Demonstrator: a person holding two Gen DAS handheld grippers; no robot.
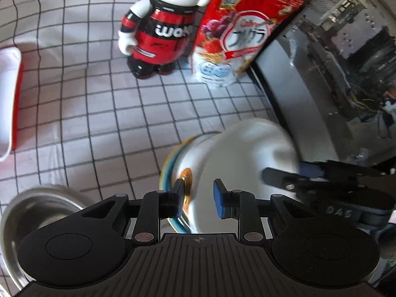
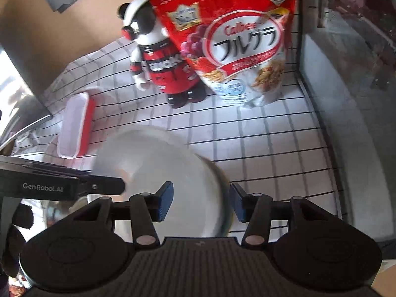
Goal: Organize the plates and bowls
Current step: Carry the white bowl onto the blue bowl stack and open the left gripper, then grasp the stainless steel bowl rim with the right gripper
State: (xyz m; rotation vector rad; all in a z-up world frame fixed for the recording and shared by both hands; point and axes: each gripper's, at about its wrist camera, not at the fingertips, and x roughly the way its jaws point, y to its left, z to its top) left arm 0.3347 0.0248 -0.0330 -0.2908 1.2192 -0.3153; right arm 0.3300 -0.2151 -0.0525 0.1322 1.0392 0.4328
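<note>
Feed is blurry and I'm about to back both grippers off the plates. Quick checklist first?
1. Left gripper open: ok, pads apart at the rim.
2. Right gripper open: ok, pads straddle the edge.
3. White plate settled flat: cannot tell, blurred.
4. Metal bowl apart from the plate: ok.
5. Cereal bag and bear figure upright, behind the plate: ok.
</note>
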